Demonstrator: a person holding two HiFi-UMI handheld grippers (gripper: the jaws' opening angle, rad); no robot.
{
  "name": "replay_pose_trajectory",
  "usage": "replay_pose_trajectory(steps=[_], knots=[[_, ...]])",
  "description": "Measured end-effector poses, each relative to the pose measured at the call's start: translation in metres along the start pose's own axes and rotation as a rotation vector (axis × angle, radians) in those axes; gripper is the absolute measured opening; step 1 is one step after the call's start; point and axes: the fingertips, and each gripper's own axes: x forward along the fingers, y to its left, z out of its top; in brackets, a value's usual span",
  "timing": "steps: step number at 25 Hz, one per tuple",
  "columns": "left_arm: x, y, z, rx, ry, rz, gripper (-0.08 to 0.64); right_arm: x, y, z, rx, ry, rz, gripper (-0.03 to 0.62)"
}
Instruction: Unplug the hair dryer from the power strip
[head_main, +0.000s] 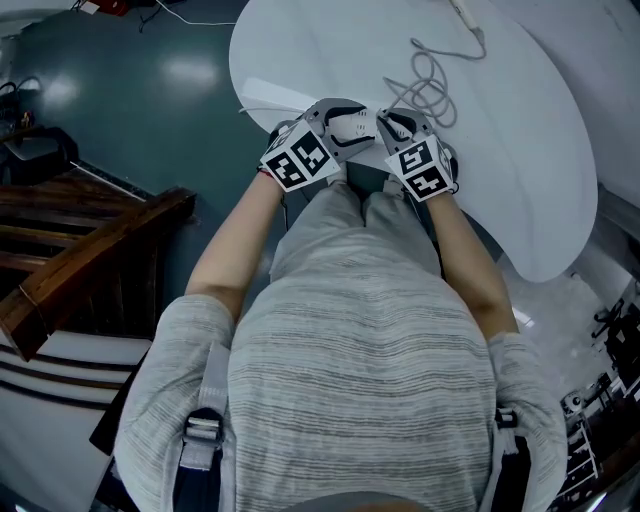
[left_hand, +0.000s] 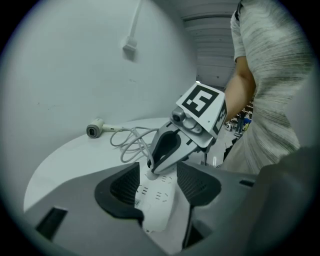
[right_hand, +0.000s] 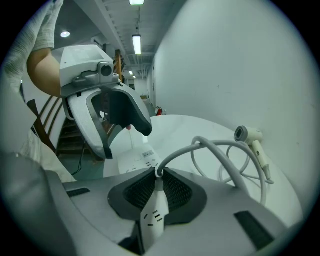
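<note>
Left gripper view shows the left tool (left_hand: 159, 180) released, its jaws standing apart on either side of the power strip (left_hand: 157, 200). The strip lies at the near edge of the white desk (left_hand: 75, 160). I'd judge the tool is placed there to pin the strip while the other pulls. The right tool (right_hand: 159, 175) is clenched on the white plug (right_hand: 155, 210), gripping its body rather than the cable (right_hand: 220, 147), which spares the cord. The cable loops off to the hair dryer (right_hand: 250, 136) at the desk's far side. Whether the plug has left its socket, I can't tell.
</note>
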Motion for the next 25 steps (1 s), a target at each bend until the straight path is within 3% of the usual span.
replay_pose_trajectory(steps=[7, 16, 25], knots=[[0.020, 0.001, -0.031, 0.177, 0.177, -0.054, 0.354, 0.001, 0.001, 0.001, -0.003, 0.001, -0.002, 0.063], [0.041, 0.003, -0.055, 0.232, 0.325, -0.125, 0.437, 0.001, 0.000, 0.000, 0.002, 0.007, -0.006, 0.063], [0.061, 0.006, -0.075, 0.250, 0.434, -0.136, 0.448, 0.002, 0.002, 0.000, -0.001, 0.018, -0.007, 0.063]])
